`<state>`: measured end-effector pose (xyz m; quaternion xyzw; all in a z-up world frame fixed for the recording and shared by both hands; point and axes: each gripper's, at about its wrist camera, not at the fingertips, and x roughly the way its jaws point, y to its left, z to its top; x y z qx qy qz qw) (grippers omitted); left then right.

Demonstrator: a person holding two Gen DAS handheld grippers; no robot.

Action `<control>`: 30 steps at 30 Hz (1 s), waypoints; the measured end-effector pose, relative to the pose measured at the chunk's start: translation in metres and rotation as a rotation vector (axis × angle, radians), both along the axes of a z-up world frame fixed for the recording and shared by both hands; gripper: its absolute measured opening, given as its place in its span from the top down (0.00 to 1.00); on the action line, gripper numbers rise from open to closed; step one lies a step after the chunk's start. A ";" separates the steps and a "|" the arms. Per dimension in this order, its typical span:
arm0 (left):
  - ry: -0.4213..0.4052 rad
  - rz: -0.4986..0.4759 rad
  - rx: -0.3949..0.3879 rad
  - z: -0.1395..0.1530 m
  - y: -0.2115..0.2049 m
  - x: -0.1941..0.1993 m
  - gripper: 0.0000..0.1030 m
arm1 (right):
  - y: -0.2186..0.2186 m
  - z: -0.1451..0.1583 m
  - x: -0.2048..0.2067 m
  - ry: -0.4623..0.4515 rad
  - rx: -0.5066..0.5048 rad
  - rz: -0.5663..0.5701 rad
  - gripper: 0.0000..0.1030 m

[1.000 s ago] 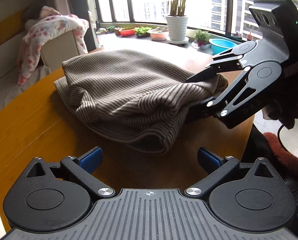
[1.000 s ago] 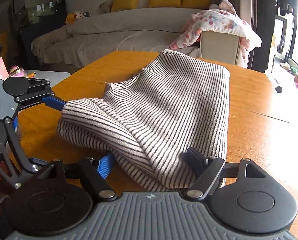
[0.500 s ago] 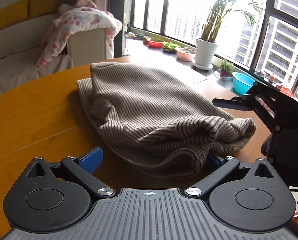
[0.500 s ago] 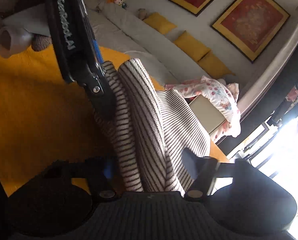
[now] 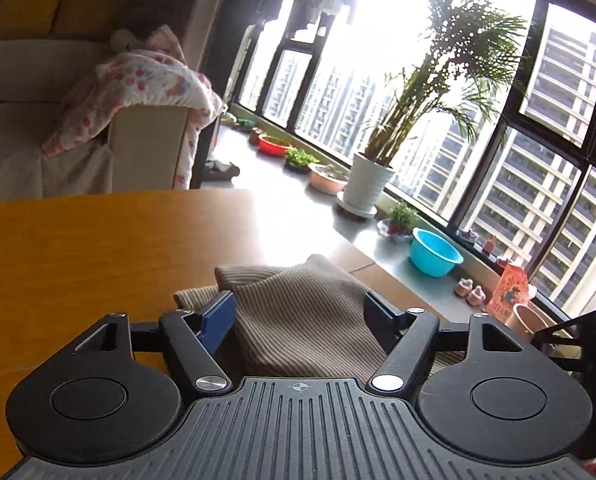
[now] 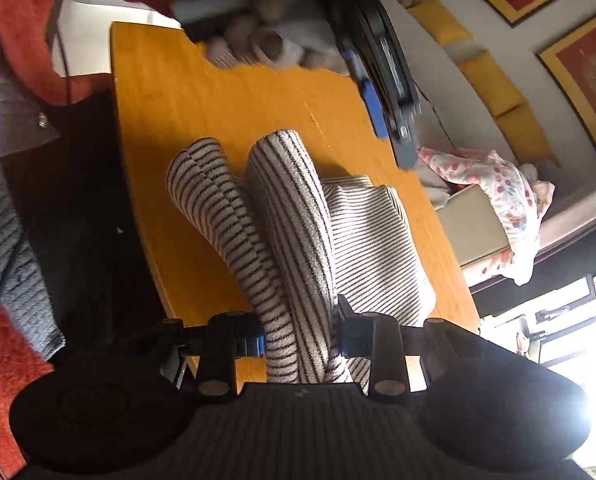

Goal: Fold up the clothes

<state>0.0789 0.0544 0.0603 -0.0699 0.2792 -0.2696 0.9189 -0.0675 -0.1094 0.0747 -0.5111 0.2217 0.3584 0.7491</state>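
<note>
Our left fingers are half spread and closing, with the striped sweater bunched between the blue pads; the left pad lies against the fabric, but we cannot tell whether the right pad presses on it. The left gripper points out over the wooden table towards the window sill, where a white pot with a palm and a blue bowl stand. The sweater reaches only a little way beyond the pads, its far edge lying on the table.

Our right gripper is rolled well over, so the table looks tilted in its view. Its jaws are narrow and closing, and thick rolled folds of the sweater run straight between them, the pads on both sides squeezing the cloth. Past the fingers, the rest of the sweater lies in a flatter heap on the table near its edge. The left gripper shows blurred above it, in front of a sofa with yellow cushions. A spotted blanket hangs over a pale armrest beyond the table.
</note>
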 end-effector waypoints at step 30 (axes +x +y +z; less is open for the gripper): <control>0.211 -0.089 -0.198 -0.030 0.066 0.056 0.19 | -0.003 -0.004 0.185 0.221 0.265 -0.036 0.21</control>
